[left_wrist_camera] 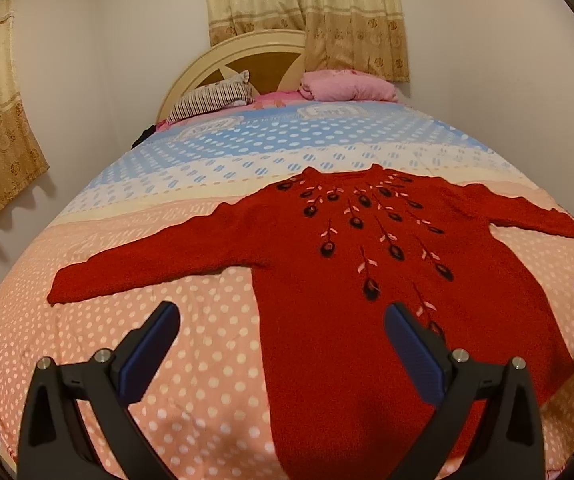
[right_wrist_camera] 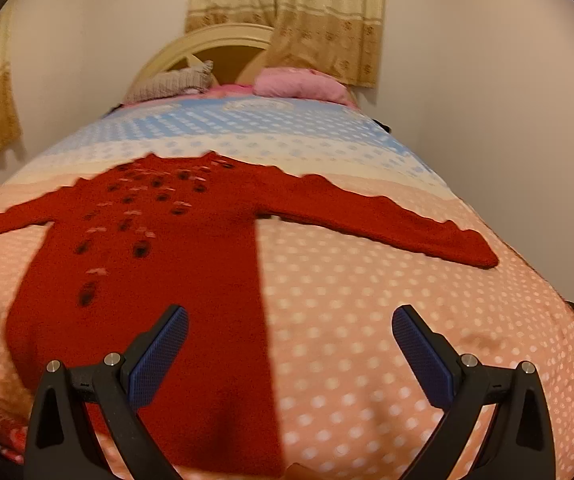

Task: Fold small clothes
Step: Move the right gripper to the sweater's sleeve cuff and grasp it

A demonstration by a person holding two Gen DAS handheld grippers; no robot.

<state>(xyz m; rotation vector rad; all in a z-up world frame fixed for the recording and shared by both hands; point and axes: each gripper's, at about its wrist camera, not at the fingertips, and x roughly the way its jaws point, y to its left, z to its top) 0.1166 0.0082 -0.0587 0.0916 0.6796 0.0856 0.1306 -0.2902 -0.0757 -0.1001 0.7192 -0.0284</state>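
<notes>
Garment: we see a red, fuzzy knitted sweater (left_wrist_camera: pixel 327 272) with dark embroidered buds and pale pink leaves fanning down from its neck. It lies flat and face up, both sleeves spread out to the sides, hem nearest to us.

Surface: it rests on a bed under a soft polka-dot bedspread (left_wrist_camera: pixel 207 344), peach with white dots on our side, then cream and pale blue bands toward the headboard.

Left tongs: our left gripper (left_wrist_camera: pixel 283 314) is spread wide and holds nothing. Its black arms end in blue ribbed pads (left_wrist_camera: pixel 149 354). One pad sits over bare bedspread, the other over the sweater's lower body, so its left side seam runs between them.

Right tongs: our right gripper (right_wrist_camera: pixel 289 318) is also spread wide and empty, with the same blue ribbed pads (right_wrist_camera: pixel 419 354). The sweater's right side seam runs between them, one pad over red knit, the other over peach cloth. This view is slightly blurred.

Contact: we cannot tell whether either gripper touches the fabric.

Sleeves: the left cuff (left_wrist_camera: pixel 57 290) lies near the bed's left edge; the right cuff (right_wrist_camera: pixel 481 256) lies near the right edge.

Room: open bedspread lies outside each seam below the sleeves, and a broad stretch beyond the collar.

Far end: a striped pillow (left_wrist_camera: pixel 213 98) and a folded pink blanket (left_wrist_camera: pixel 347 86) lie against a rounded cream wooden headboard (left_wrist_camera: pixel 207 58), well apart from the sweater.

Walls: plain and pale, with beige floral curtains (left_wrist_camera: pixel 327 12).
</notes>
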